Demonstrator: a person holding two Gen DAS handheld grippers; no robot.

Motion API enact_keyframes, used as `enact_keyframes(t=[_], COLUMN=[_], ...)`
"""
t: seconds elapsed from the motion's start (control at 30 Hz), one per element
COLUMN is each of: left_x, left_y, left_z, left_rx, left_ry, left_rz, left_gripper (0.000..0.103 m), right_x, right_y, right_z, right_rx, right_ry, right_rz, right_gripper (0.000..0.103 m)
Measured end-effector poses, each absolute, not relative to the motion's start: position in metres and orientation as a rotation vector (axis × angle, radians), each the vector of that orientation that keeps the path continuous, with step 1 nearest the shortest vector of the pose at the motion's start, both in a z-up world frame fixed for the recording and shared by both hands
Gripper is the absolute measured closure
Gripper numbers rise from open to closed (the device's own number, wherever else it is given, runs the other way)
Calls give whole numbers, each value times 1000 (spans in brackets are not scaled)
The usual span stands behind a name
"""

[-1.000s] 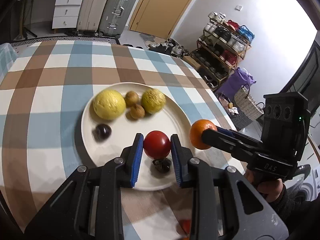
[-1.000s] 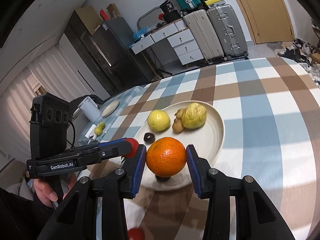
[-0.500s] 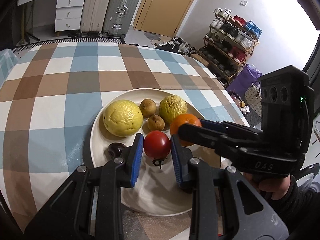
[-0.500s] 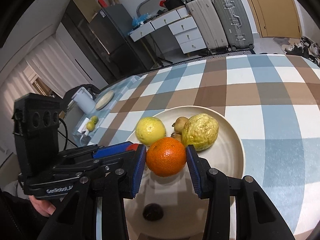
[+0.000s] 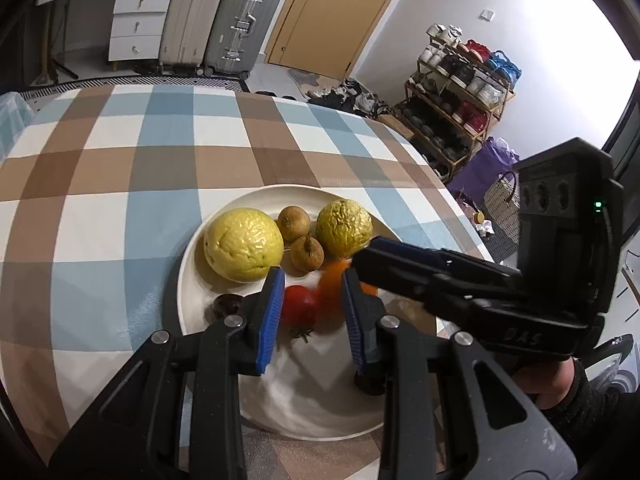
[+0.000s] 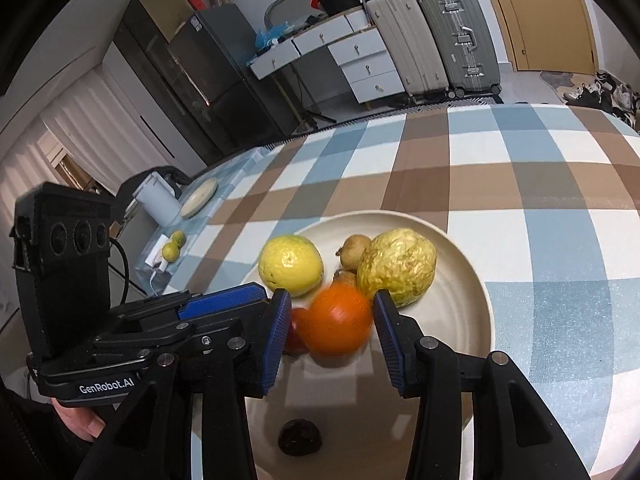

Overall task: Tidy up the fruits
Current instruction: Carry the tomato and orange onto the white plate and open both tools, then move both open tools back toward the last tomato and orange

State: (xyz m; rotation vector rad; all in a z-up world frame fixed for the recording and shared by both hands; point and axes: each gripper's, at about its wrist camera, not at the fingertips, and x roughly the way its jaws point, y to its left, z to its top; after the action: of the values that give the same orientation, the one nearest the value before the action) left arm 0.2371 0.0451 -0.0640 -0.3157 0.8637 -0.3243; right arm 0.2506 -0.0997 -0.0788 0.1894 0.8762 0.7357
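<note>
A cream plate (image 5: 188,264) on the checked tablecloth holds a large yellow fruit (image 5: 243,244), a wrinkled yellow-green fruit (image 5: 344,228), two small brown fruits (image 5: 294,224) and a dark one (image 5: 228,305). My left gripper (image 5: 313,316) hangs low over the plate, shut on a red tomato (image 5: 298,308). The blurred orange hides the tomato's right side. My right gripper (image 6: 332,320) is just beside it, jaws opening. The orange (image 6: 336,320) sits blurred between its pads, loose from them, against the tomato (image 6: 295,336).
The plate's (image 6: 476,280) near half is bare apart from the dark fruit (image 6: 300,438). Far left, a side surface carries a small dish (image 6: 199,198), a white jug (image 6: 154,200) and two limes (image 6: 172,246). Suitcases (image 5: 240,16), drawers and a shoe rack (image 5: 460,104) stand beyond the table.
Both grippers came forward over the plate. The right jaws have widened, and the orange has slipped down from their grip, blurred, next to the tomato. The left grip looks unchanged.
</note>
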Motion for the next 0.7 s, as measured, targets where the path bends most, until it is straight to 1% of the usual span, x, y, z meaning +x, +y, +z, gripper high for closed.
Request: enact_keyframes(t=[0.07, 0.2, 0.3, 0.33, 0.37, 0.43, 0.5, 0.57, 0.6, 0.67, 0.7], left_x=[232, 218, 202, 196, 190, 177, 164, 153, 146, 133, 126], left_y=[46, 45, 41, 40, 39, 34, 30, 26, 23, 17, 14], left_z=[-59, -47, -37, -34, -30, -24, -19, -14, -11, -5, -2], left_rx=[-322, -308, -289, -287, -281, -268, -257, -249, -245, -234, -232], left_ry=[857, 834, 816, 811, 807, 793, 781, 775, 770, 760, 752], left_rz=[-321, -304, -287, -284, -281, -270, -267, -261, -259, -255, -255], left_gripper=[78, 77, 75, 72, 66, 60, 56, 46, 44, 37, 36], right_x=[248, 235, 222, 216, 212, 201, 188, 175, 169, 157, 151], right_y=[-103, -109, -116, -119, -121, -127, -134, -141, -144, -151, -155], right_z=[-73, -58, -49, -47, -44, -39, -35, -31, -30, -27, -26], right_rx=[204, 212, 216, 222, 226, 227, 228, 233, 234, 236, 238], right_ry=[854, 814, 799, 792, 786, 769, 756, 740, 734, 721, 717], right_rz=[743, 749, 742, 740, 740, 734, 720, 711, 705, 695, 691], right_gripper=[53, 53, 48, 43, 40, 36, 27, 21, 18, 15, 14])
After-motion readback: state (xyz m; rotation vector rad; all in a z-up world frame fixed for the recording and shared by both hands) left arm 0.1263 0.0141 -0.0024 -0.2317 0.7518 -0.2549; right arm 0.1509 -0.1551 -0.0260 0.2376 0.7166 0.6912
